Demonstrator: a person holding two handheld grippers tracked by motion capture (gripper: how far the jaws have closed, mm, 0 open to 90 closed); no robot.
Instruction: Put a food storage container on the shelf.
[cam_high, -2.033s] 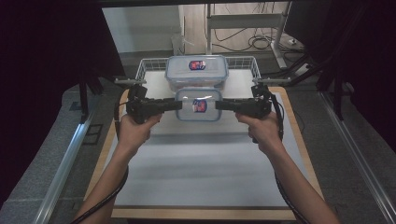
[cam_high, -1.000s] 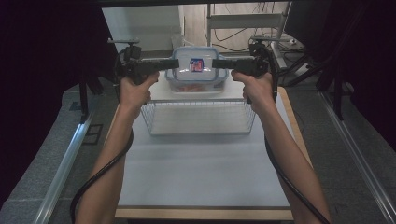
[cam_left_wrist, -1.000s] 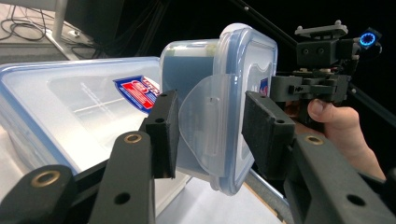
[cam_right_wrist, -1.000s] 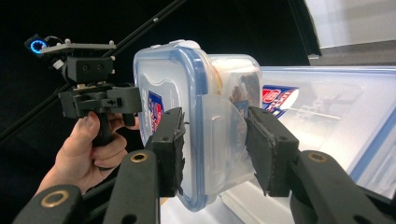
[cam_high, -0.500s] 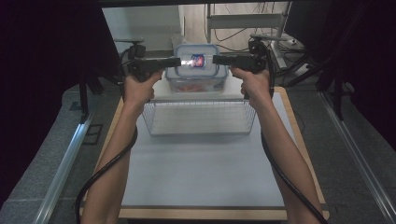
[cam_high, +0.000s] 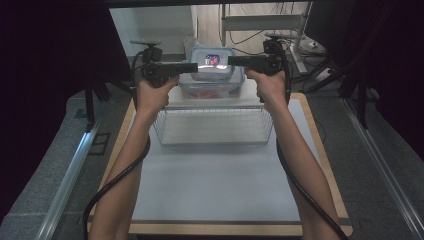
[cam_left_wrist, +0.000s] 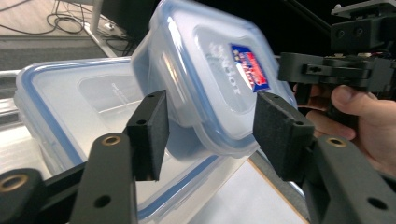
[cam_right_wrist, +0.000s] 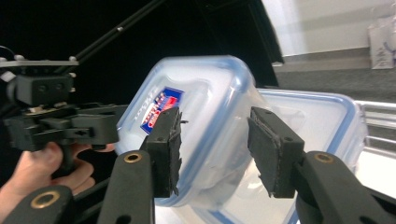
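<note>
Two hand-held grippers are being raised together beyond the far side of the wire basket (cam_high: 215, 126), which is taken as the landmark throughout. Nearest the person, on this side of the basket, the pale mat of the tabletop (cam_high: 210, 185) is lying bare. The basket itself is standing empty. Just beyond its far rim, a large lidded container (cam_high: 212, 85) with reddish contents is resting at the tabletop's far end.

Above that, and higher than the basket, a small blue-rimmed container (cam_high: 214, 62) with a red-and-blue label is being held in the air between the tools. The left hand-held gripper (cam_high: 192, 66) is being closed on its left edge and the right hand-held gripper (cam_high: 232, 61) on its right edge. In the left gripper view the small container (cam_left_wrist: 210, 79) is seen tilted between the pads (cam_left_wrist: 152, 133), with the large container (cam_left_wrist: 60, 116) behind it; the jaws are standing at medium width, fitted to the container's side. In the right gripper view the same is seen from the other side: the small container (cam_right_wrist: 196, 121) is sitting between the pads (cam_right_wrist: 168, 149).

The step in hand is judged to be carrying the small container, lifted by both tools. The next move probably calls for keeping both grips even, levelling the tilt, and lowering it onto the large lid or into the basket without letting either side slip.
</note>
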